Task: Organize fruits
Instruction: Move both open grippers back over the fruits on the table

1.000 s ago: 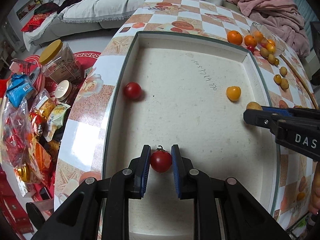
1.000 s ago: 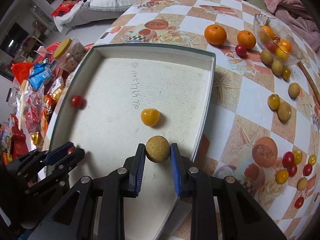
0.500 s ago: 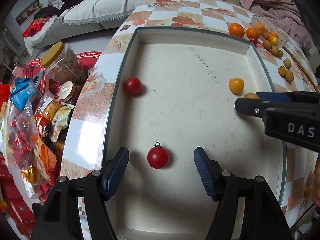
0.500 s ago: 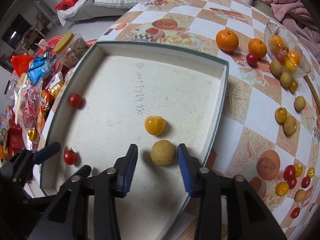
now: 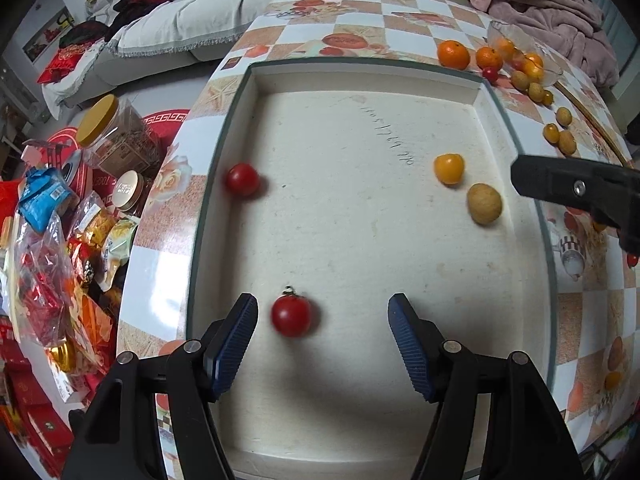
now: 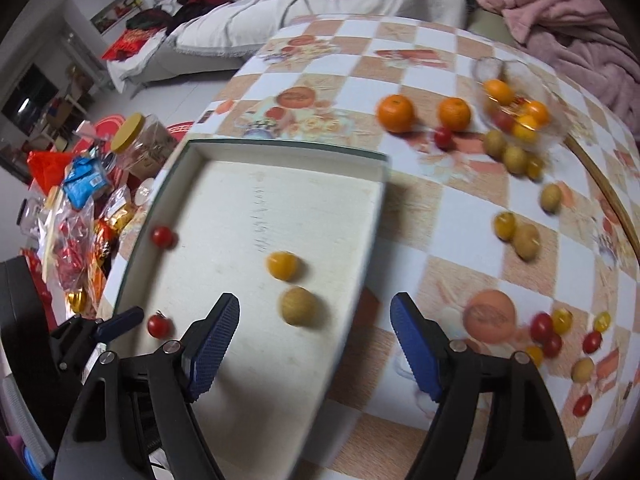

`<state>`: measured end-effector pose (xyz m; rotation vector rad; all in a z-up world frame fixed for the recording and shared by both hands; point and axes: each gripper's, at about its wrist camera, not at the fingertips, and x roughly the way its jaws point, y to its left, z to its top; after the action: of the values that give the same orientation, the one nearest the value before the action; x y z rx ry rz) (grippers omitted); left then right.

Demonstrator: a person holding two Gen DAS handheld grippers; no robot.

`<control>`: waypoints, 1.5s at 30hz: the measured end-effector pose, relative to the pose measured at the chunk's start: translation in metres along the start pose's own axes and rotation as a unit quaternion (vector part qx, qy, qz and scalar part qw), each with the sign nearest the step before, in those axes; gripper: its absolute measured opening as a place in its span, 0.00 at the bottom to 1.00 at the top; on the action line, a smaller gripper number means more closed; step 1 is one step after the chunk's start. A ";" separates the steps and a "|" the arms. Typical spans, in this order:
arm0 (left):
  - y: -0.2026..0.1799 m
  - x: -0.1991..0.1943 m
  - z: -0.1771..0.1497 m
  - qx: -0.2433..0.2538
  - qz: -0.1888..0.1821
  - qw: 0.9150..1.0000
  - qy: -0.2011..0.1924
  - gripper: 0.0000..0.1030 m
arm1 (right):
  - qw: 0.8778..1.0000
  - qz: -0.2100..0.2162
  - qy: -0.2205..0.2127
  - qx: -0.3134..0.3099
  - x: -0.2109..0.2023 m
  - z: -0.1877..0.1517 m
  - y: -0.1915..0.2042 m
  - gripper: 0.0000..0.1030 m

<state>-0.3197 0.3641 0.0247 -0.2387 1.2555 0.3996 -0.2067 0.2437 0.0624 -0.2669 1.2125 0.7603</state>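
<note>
Both sets of jaws stand wide apart, gripping nothing. Between the blue pads of the left gripper (image 5: 322,334) lies a stemmed red tomato (image 5: 291,315), nearer the left pad and touching neither, close to the near edge of the white tray (image 5: 360,76) toward its left side. A second red tomato (image 5: 241,179) rests against the tray's left wall, well apart from the first. Near the right wall a yellow tomato (image 5: 449,168) and a tan round fruit (image 5: 484,203) sit just beside each other.

In the right wrist view, which is somewhat blurred, the right gripper (image 6: 316,340) hangs over the tray's right edge, the tan fruit just ahead of its left pad and untouched. Past the tray's far right corner, on the checkered table (image 6: 432,200), two oranges (image 6: 395,113) sit side by side with a small red tomato just before them, next to a glass bowl (image 6: 520,92) holding more fruit. Tan and yellow fruits trail along the table's right side, and a cluster of small tomatoes (image 6: 554,330) lies toward its near right.
</note>
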 end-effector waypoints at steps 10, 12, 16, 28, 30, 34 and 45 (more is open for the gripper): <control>-0.052 -0.015 0.018 0.054 -0.025 0.998 -0.016 0.67 | 0.996 -0.036 0.004 0.076 -0.023 -0.038 -0.067 0.78; -0.065 -0.018 0.022 0.066 -0.030 0.997 -0.020 0.67 | 0.995 -0.043 0.005 0.095 -0.027 -0.047 -0.082 0.78; -0.093 -0.024 0.029 0.089 -0.044 0.995 -0.024 0.67 | 0.991 -0.058 0.009 0.124 -0.036 -0.065 -0.110 0.78; -0.190 -0.018 0.039 0.144 -0.096 0.985 -0.012 0.67 | 0.974 -0.112 0.023 0.198 -0.056 -0.115 -0.204 0.78; -0.203 -0.013 0.039 0.149 -0.101 0.984 -0.007 0.67 | 0.973 -0.115 0.024 0.201 -0.059 -0.119 -0.214 0.78; -0.226 -0.003 0.041 0.158 -0.107 0.982 0.001 0.67 | 0.973 -0.112 0.022 0.199 -0.060 -0.124 -0.227 0.78; -0.255 0.015 0.053 0.161 -0.106 0.981 0.002 0.67 | 0.982 -0.108 0.018 0.153 -0.051 -0.123 -0.232 0.78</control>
<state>-0.1628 0.1560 0.0153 -0.0939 1.2645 0.0103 -0.1532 -0.0147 0.0185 -0.1542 1.2910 0.3744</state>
